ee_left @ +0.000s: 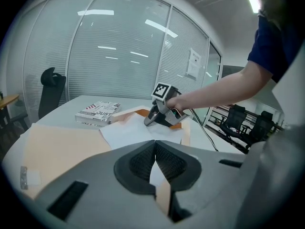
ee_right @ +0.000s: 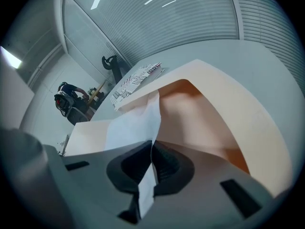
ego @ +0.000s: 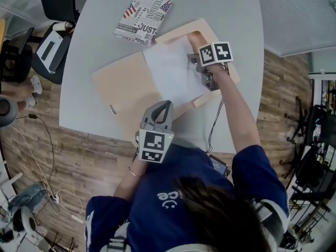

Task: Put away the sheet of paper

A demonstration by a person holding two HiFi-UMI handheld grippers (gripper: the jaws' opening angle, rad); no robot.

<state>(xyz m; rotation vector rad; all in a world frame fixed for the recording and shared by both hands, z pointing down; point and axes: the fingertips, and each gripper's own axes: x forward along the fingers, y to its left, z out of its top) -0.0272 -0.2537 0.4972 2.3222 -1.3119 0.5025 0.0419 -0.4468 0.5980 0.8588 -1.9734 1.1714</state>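
Fingers [ee_right: 167, 165] of the right gripper [ee_right: 152, 148] are pressing together on one edge of the sheet of paper [ego: 173, 72], and a white strip is running down between the pads. Ahead and to the left of these fingers, the sheet is spreading over the open tan folder [ego: 123, 88]. Just to their right, the folder's flap [ee_right: 228, 109] is arching up. Farther ahead, a printed book [ego: 143, 18] is lying on the grey table [ego: 100, 41].

Fingers [ee_left: 140, 163] of the left gripper [ee_left: 155, 144] are meeting at the tips. White and tan are showing through the gap behind them, and I cannot tell whether anything is pinched. Ahead of them the sheet is lying on the folder, and beyond it the right gripper is gripping the sheet's far side.
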